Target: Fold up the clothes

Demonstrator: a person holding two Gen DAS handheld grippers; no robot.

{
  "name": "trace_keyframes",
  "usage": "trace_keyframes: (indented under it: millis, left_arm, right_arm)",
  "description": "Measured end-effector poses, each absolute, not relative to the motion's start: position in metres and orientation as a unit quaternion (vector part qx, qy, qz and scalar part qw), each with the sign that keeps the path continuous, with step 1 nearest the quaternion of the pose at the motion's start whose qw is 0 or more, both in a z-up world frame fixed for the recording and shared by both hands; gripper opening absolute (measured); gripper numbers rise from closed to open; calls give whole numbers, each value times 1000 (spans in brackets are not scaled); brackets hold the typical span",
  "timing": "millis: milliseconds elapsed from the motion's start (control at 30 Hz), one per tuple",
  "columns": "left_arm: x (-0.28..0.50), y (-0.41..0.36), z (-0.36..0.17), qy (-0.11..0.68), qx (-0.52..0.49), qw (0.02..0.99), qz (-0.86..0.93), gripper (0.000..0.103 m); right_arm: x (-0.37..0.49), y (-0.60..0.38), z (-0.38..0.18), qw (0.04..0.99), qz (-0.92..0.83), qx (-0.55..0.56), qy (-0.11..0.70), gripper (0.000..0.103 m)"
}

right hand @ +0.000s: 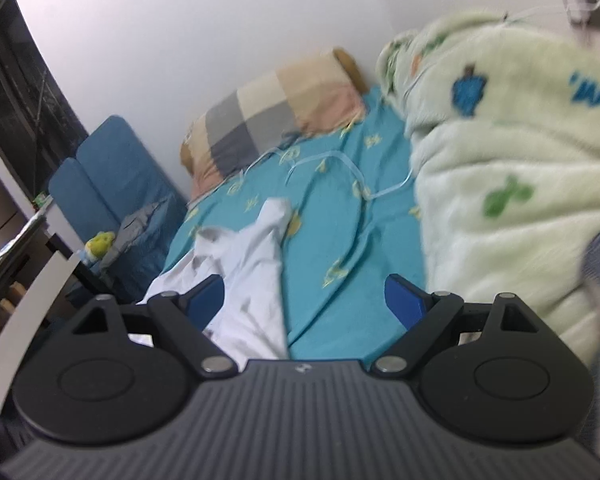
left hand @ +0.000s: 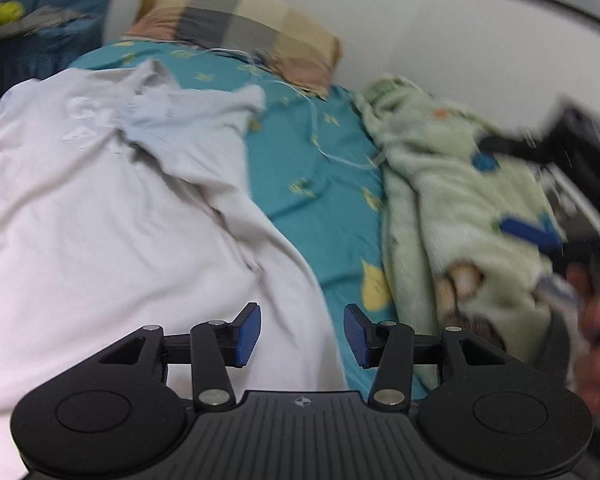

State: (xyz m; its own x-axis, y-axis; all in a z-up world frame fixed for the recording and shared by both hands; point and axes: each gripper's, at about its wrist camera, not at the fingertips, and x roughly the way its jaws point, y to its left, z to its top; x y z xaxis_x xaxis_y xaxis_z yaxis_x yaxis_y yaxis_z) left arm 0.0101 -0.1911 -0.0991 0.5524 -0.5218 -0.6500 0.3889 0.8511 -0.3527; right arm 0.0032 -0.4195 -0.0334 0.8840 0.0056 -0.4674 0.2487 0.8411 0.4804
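The shirt (left hand: 100, 184) lies crumpled on the sheet (left hand: 324, 208), ahead and left of the left gripper (left hand: 302, 334), whose jaws stand apart on nothing. The right gripper (right hand: 305, 304) is spread wide and empty, the shirt's sleeve just ahead of it. Light, limp cloth, likely to sag: best pinched at a hem or shoulder edge

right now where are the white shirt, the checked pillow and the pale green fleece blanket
white shirt (left hand: 100, 208), left wrist view, flat body panel
checked pillow (right hand: 276, 108), right wrist view, grey patch
pale green fleece blanket (right hand: 500, 152), right wrist view, top fold
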Motion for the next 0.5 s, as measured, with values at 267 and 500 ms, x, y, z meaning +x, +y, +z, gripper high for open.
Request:
trace_keyframes:
  millis: [267,500]
  left_arm:
    - [-17,-239,-137,413,26,877,-245,49]
    - [-4,-235,-149,426,45,871,-241,3]
  right_arm:
    - [12,-431,-52,921,-72,290,249,88]
    - [23,-433,-66,914,-74,294,268,88]
